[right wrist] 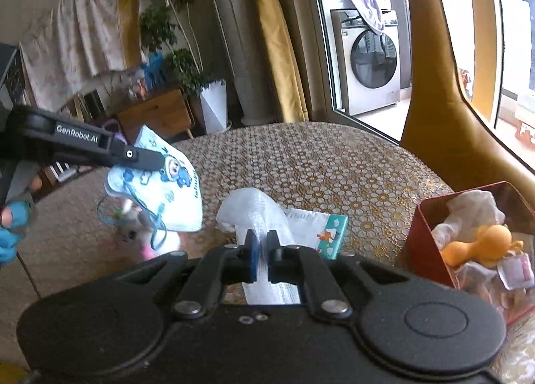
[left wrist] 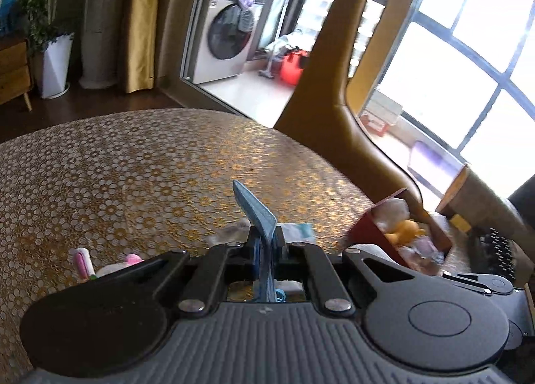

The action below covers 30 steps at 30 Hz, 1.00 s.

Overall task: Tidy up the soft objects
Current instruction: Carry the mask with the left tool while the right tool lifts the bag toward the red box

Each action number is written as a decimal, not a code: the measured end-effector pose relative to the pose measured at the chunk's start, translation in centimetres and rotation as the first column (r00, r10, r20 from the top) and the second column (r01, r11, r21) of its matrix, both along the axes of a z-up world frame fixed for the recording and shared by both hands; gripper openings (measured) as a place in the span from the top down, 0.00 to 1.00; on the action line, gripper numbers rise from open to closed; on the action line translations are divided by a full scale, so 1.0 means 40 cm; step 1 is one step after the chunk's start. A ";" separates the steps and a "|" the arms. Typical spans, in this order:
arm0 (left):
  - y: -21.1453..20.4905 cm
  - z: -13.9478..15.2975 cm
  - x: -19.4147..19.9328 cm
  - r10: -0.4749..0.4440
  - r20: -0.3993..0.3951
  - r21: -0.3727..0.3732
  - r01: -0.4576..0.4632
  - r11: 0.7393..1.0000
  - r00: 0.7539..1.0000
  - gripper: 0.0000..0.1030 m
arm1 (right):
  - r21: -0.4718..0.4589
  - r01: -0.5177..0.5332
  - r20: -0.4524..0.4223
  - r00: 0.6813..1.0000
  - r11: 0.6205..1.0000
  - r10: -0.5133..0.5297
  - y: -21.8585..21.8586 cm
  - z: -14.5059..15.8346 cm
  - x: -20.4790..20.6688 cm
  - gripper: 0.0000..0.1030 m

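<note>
My left gripper (left wrist: 264,243) is shut on a blue printed cloth mask (left wrist: 255,213), held above the table; in the right wrist view the left gripper (right wrist: 157,161) shows at the left with the mask (right wrist: 167,197) hanging from it, its strings dangling. My right gripper (right wrist: 262,250) is shut on a white bubble-wrap piece (right wrist: 250,210) that lies over the table. A red box (right wrist: 431,243) at the right holds an orange soft toy (right wrist: 481,243) and white soft items; the box also shows in the left wrist view (left wrist: 367,233).
A tissue pack (right wrist: 321,230) lies just beyond the bubble wrap. A pink and white plush toy (left wrist: 110,263) lies on the gold-patterned tablecloth (left wrist: 133,176) at the left. A brown chair back (right wrist: 444,116) stands at the table's far right.
</note>
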<state>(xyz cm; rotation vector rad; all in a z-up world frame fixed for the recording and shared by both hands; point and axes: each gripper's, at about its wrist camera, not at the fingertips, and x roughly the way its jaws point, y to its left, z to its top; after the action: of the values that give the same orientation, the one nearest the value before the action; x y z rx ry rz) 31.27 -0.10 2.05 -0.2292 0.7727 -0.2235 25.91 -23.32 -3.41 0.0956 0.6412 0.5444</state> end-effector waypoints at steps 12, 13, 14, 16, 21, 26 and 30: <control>-0.136 0.055 -0.090 -0.121 0.021 -0.039 0.121 0.992 0.992 0.94 | 0.072 0.068 0.024 0.997 0.995 -0.070 -0.091 0.105 -0.092 0.96; -0.155 0.058 -0.094 -0.136 0.022 -0.039 0.137 0.990 0.990 0.94 | 0.072 0.078 0.027 0.996 0.994 -0.080 -0.100 0.113 -0.096 0.96; -0.173 0.058 -0.096 -0.150 0.024 -0.036 0.151 0.988 0.988 0.94 | 0.071 0.087 0.030 0.996 0.994 -0.089 -0.112 0.122 -0.102 0.96; -0.214 0.060 -0.101 -0.180 0.026 -0.024 0.181 0.983 0.983 0.94 | 0.071 0.110 0.041 0.993 0.991 -0.113 -0.136 0.136 -0.109 0.96; -0.321 0.055 -0.095 -0.245 0.022 -0.005 0.245 0.969 0.969 0.94 | 0.076 0.173 0.049 0.983 0.982 -0.177 -0.205 0.154 -0.104 0.96; -0.432 0.045 -0.071 -0.307 0.022 0.020 0.307 0.952 0.951 0.94 | 0.080 0.241 0.058 0.968 0.967 -0.246 -0.282 0.151 -0.098 0.96; -0.514 0.038 -0.041 -0.345 0.026 0.027 0.344 0.939 0.938 0.94 | 0.083 0.297 0.066 0.951 0.951 -0.303 -0.340 0.143 -0.074 0.96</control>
<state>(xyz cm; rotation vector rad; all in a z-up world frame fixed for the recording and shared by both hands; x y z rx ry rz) 29.61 -20.67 3.55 -0.0668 0.7820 -0.5492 22.94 -36.94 2.31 0.2349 0.5189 0.2747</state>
